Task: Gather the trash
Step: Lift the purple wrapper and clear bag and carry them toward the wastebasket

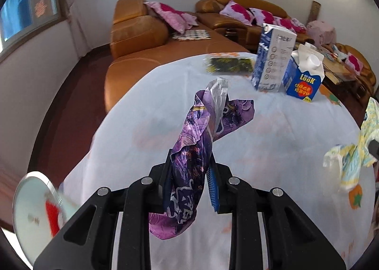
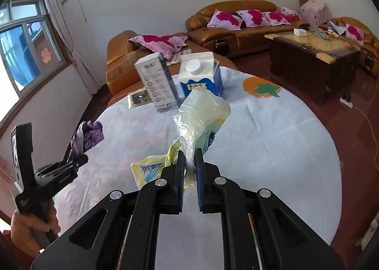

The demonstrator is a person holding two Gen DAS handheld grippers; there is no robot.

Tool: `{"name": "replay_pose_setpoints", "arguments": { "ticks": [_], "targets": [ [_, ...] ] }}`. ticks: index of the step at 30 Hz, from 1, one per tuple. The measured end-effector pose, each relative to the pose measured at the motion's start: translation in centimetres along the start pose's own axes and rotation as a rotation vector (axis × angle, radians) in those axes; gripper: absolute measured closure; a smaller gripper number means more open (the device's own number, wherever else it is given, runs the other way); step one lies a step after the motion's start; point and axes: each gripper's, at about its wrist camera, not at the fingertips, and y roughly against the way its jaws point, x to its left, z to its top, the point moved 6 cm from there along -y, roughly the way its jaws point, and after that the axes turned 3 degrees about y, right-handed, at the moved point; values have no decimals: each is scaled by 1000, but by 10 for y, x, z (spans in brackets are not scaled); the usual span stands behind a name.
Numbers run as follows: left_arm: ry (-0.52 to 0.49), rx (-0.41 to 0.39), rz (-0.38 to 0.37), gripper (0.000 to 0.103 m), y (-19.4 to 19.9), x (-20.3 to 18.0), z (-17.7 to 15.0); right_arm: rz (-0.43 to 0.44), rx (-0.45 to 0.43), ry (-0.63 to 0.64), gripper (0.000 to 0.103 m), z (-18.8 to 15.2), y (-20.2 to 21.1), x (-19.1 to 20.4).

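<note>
Both grippers grip trash above the table [image 2: 296, 127]: our left gripper [image 1: 189, 168] pinches a purple wrapper [image 1: 189, 151], our right gripper [image 2: 189, 163] a yellow plastic bag [image 2: 201, 113]. Next we need a bin; two cartons [image 2: 180, 80] wait at the far side.

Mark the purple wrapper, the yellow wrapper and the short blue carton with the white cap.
purple wrapper [image 1: 189, 151]: left wrist view, crumpled middle above the left tool.
yellow wrapper [image 2: 201, 116]: right wrist view, clear upper part above the right tool.
short blue carton [image 1: 304, 85]: left wrist view, printed front face.

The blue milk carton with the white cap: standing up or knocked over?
Upright. The blue carton stands on its base on the table, white cap on top, beside the taller carton.
</note>
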Motion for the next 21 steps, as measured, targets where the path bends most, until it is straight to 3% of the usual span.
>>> {"name": "replay_pose_setpoints", "arguments": {
  "ticks": [10, 21],
  "targets": [
    [66, -44, 88, 78, 58, 53, -42, 46, -14, 77, 93, -20, 29, 50],
    [138, -65, 140, 78, 90, 92, -72, 85, 7, 118, 93, -39, 35, 84]
  ]
}}
